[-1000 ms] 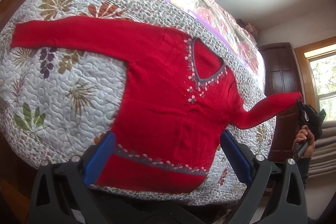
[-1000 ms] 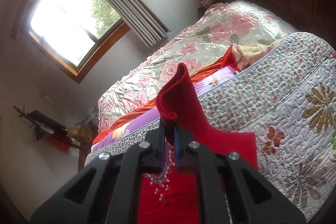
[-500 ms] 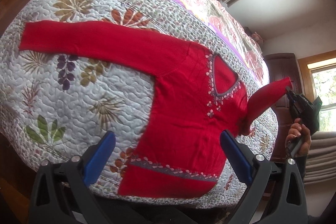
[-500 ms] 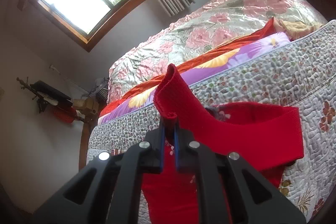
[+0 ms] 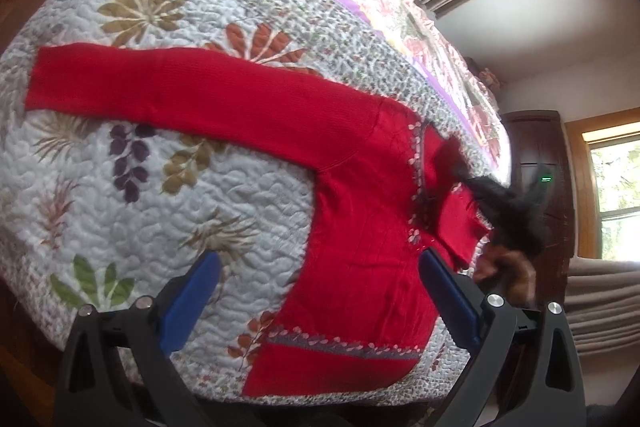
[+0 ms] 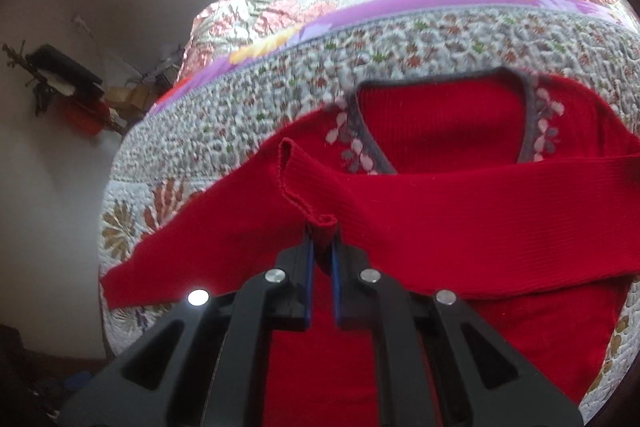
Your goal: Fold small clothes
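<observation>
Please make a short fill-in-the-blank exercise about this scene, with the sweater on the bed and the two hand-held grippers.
1. The sweater lying on the quilt is ___ in colour.
2. The right hand-held gripper is shut on the cuff of one ___.
3. The left hand-held gripper is ___ and holds nothing.
4. The other sleeve lies ___ on the quilt.

Missing words: red; sleeve; open; flat

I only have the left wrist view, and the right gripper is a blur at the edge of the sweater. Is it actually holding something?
Observer: Yes. The right gripper is shut on the cuff of one sleeve.
Operator: Where is that sleeve now?
Observer: It lies across the chest of the red sweater, below the neckline.
Operator: And my left gripper?
Observer: The left gripper is open, holding nothing, over the quilt.
</observation>
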Action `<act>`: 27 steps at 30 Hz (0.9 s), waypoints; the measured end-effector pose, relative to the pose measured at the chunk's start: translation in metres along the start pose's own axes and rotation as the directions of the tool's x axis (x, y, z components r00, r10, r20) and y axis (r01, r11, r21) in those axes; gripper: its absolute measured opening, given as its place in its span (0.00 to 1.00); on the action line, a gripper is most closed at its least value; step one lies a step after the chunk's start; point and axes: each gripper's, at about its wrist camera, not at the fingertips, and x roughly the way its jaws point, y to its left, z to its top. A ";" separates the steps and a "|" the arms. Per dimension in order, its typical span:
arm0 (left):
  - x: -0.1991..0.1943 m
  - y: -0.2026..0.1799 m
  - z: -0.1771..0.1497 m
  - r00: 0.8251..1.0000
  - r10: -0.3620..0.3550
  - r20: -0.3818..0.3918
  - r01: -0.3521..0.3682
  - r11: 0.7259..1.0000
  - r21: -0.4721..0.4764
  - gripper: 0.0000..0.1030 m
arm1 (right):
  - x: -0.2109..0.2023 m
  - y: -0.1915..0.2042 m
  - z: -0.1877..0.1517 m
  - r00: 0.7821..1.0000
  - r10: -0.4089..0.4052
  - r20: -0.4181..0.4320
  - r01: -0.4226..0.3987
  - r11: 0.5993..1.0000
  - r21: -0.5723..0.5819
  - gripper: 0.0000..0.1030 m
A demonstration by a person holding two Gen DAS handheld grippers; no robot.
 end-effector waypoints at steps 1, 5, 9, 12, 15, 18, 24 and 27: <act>0.007 -0.001 0.005 1.000 -0.030 -0.009 0.030 1.000 -0.001 0.96 | 0.013 0.003 -0.006 1.000 -0.020 -0.017 0.020 1.000 -0.014 0.06; 0.046 -0.008 0.029 0.983 -0.172 -0.057 0.172 0.985 -0.008 0.96 | 0.056 0.005 -0.025 0.994 -0.085 -0.072 0.081 0.995 -0.060 0.06; 0.097 -0.016 0.053 0.950 -0.293 -0.112 0.289 0.956 -0.054 0.96 | 0.068 0.007 -0.034 0.991 -0.094 -0.094 0.086 0.993 -0.086 0.16; 0.147 -0.021 0.070 0.916 -0.367 -0.161 0.348 0.928 -0.134 0.96 | 0.055 0.009 -0.040 0.992 -0.066 -0.112 0.054 0.993 -0.103 0.27; 0.197 -0.031 0.081 0.883 -0.421 -0.209 0.386 0.903 -0.192 0.96 | 0.030 0.001 -0.052 0.991 -0.032 -0.133 0.022 0.996 -0.081 0.27; 0.238 -0.041 0.086 0.866 -0.432 -0.250 0.380 0.895 -0.233 0.96 | 0.001 -0.013 -0.076 0.988 -0.011 -0.155 0.005 0.999 -0.036 0.27; 0.285 -0.066 0.093 0.872 -0.375 -0.315 0.335 0.926 -0.175 0.96 | -0.050 -0.036 -0.141 0.978 -0.007 -0.211 0.017 0.999 0.047 0.34; 0.301 -0.076 0.091 0.868 -0.348 -0.356 0.309 0.937 -0.163 0.96 | -0.066 -0.041 -0.165 0.972 0.007 -0.234 0.016 0.995 0.099 0.34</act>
